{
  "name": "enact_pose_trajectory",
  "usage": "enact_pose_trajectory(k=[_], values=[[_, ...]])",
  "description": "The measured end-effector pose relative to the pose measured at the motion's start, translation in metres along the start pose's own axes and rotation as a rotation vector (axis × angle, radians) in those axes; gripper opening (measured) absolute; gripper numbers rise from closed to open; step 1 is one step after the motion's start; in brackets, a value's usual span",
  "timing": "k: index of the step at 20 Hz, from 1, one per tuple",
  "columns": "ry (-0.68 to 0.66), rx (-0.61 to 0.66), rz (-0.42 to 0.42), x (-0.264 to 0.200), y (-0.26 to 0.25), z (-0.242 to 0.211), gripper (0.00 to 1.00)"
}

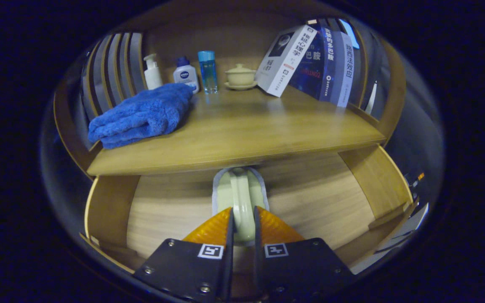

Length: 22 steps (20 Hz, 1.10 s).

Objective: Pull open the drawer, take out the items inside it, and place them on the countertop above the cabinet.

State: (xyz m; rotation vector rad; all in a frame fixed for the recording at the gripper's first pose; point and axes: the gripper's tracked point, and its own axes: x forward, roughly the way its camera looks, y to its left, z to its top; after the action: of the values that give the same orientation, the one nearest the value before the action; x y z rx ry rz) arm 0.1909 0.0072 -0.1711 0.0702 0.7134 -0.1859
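Observation:
The wooden drawer (331, 202) stands pulled open below the countertop (242, 130). My gripper (242, 221) is shut on the handle of a pale green cup (240, 191), which is held on edge between the fingers just under the countertop's front edge. The cup's far part is hidden behind that edge. A folded blue towel (143, 113) lies on the countertop toward the left.
At the back of the countertop stand a white pump bottle (153, 72), a small white bottle with a blue cap (185, 73), a clear blue bottle (207, 70) and a lidded cream tea bowl (240, 76). Several books (314, 59) lean at the right. Slatted side rails flank both ends.

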Motion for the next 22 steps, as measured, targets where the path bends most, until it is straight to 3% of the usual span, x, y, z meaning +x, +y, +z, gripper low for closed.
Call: enact_pose_trajectory(k=[5,10,13,16,22], values=[[-0.038,0.009,-0.016,-0.040,-0.008,0.008,0.21],[-0.154,0.039,0.018,-0.080,-0.011,0.010,0.21],[-0.284,0.069,0.069,-0.104,-0.004,0.035,0.21],[-0.384,0.061,0.056,-0.124,-0.006,0.066,0.21],[-0.533,0.083,0.066,-0.122,0.003,0.128,0.21]])
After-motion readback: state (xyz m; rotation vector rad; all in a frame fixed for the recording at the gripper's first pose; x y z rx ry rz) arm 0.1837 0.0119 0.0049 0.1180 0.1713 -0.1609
